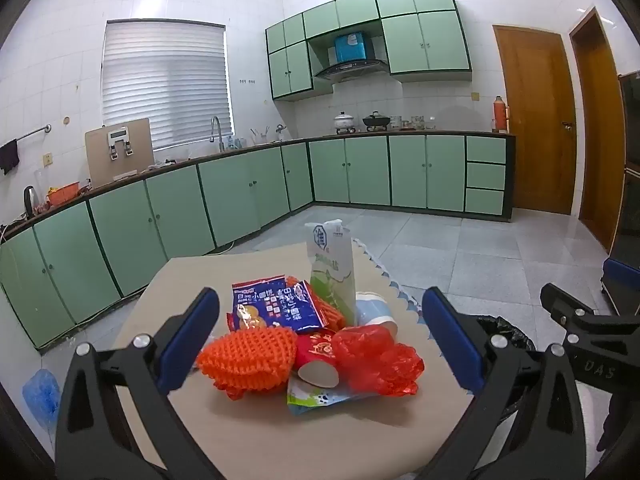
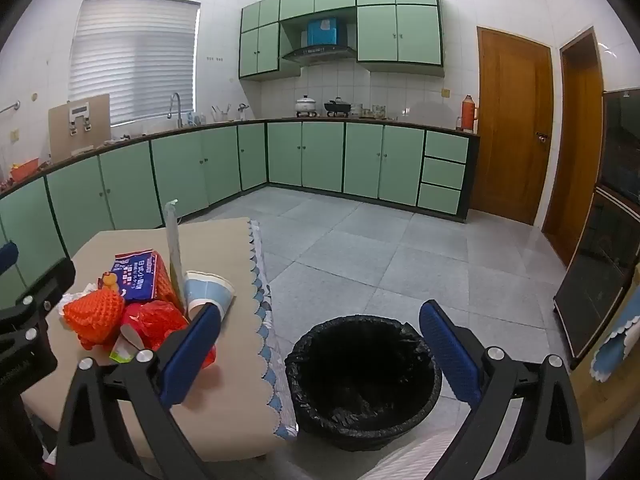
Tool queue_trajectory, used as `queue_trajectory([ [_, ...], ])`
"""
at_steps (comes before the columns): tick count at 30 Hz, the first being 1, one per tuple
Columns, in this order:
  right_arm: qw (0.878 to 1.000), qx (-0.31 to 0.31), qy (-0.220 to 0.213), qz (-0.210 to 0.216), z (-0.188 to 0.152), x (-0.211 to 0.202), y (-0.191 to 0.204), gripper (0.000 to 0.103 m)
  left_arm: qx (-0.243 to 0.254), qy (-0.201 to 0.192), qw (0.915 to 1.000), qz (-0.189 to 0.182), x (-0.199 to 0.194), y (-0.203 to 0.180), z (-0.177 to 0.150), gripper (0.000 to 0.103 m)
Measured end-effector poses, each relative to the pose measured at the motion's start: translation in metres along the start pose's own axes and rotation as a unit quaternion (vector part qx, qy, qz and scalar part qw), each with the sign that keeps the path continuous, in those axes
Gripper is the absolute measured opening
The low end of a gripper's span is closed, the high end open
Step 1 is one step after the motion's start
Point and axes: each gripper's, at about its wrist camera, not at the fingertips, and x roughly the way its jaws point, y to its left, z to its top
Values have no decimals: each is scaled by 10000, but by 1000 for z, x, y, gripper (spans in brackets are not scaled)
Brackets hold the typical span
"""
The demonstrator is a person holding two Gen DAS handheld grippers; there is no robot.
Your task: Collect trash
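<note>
A pile of trash lies on the beige table (image 1: 256,432): an orange foam net (image 1: 250,358), a blue snack wrapper (image 1: 276,306), a red paper cup (image 1: 318,364), a crumpled red plastic bag (image 1: 380,356), an upright green-white bag (image 1: 332,270) and a blue-white paper cup (image 1: 376,312). My left gripper (image 1: 320,340) is open, its fingers either side of the pile, just in front of it. My right gripper (image 2: 320,352) is open and empty above a black-lined trash bin (image 2: 360,376) standing on the floor right of the table. The pile also shows in the right wrist view (image 2: 140,308).
Green kitchen cabinets (image 1: 240,196) run along the left and far walls. Two wooden doors (image 1: 536,120) are at the right. A dark glass cabinet (image 2: 608,240) stands at the far right. A blue bag (image 1: 40,396) lies on the floor at left.
</note>
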Motion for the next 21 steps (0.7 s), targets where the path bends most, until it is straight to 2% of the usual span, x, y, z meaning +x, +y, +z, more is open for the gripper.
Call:
queue_trajectory([
  [21, 10000, 29, -20, -3, 2, 1, -2, 97, 15, 7, 10000, 22, 1, 2, -3, 98],
])
